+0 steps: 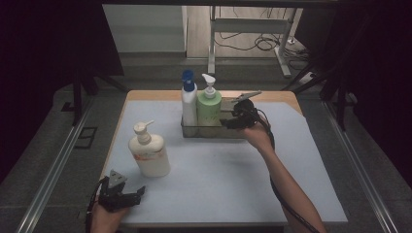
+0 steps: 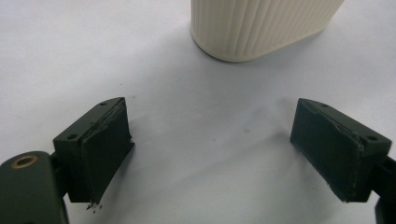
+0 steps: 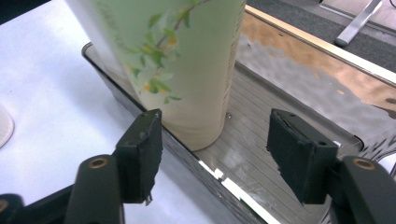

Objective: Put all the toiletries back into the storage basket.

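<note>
Pale green plastic with a leafy sprig and little yellow flowers printed on it, that's the green pump bottle [image 3: 187, 60], and there's a strip of small print down its side that's way too blurry to read, so no brand from me. It stands upright in the clear tray [image 1: 194, 132] at the far middle of the table [image 1: 218, 179], right next to a white bottle with a blue cap [image 1: 188, 99] in the same tray; the tray's right part has nothing standing in it. The right gripper [image 3: 212, 149] sits at the tray's near right edge with its jaws apart, not pressing on anything, the green bottle just beyond them. A cream pump bottle [image 1: 149, 153] stands alone on the table at the near left; it has a reddish label I can't make out, and in the left gripper view its ribbed base is cut off at the top. The left gripper [image 2: 210, 154] is at the near left corner, jaws wide apart over bare table, well short of that cream bottle.
</note>
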Available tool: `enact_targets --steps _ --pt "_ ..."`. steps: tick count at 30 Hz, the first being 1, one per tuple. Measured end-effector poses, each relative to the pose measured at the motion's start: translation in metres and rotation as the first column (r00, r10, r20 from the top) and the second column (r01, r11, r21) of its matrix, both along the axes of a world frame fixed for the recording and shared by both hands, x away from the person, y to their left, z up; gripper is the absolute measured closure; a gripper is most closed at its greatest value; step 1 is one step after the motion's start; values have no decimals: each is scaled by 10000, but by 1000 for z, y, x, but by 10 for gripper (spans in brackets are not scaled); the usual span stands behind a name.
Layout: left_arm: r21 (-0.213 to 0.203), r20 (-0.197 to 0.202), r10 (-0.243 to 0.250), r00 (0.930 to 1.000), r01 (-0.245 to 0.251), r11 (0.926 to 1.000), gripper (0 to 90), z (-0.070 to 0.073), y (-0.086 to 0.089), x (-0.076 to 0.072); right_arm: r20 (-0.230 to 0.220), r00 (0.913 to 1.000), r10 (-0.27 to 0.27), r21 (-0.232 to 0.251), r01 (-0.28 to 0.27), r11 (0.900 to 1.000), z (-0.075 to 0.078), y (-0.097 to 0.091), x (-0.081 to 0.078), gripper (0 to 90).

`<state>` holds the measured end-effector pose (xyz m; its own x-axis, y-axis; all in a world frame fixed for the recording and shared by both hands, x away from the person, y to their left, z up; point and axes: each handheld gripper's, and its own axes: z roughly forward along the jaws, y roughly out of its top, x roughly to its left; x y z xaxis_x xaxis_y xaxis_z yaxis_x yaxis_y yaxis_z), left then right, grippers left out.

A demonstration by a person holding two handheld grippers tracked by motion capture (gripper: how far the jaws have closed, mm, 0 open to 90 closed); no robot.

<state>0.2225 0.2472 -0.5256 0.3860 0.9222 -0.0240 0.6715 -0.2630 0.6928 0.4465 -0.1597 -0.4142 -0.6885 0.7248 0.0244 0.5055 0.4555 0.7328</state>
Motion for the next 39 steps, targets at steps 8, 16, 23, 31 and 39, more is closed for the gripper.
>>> enact_targets --steps 8,16,23,31,39 --pt "4 -1 -9 10000 9 10000 117 0 0 0 140 9993 350 -230 -347 9991 1 -4 -14 234" --pt "5 -7 -6 10000 6 10000 117 0 0 0 203 9980 602 -215 -597 9980 5 -12 -30 191" --pt "5 -11 0 10000 0 10000 117 0 0 0 217 9972 709 -298 -703 9971 8 -20 -44 140" --pt "1 -19 -11 10000 11 10000 118 0 0 1 169 9968 787 -258 -782 9966 7 -30 -61 85" --pt "0 -29 -18 10000 18 10000 117 1 0 1 222 9957 899 -440 -889 9951 3 -42 -80 0"
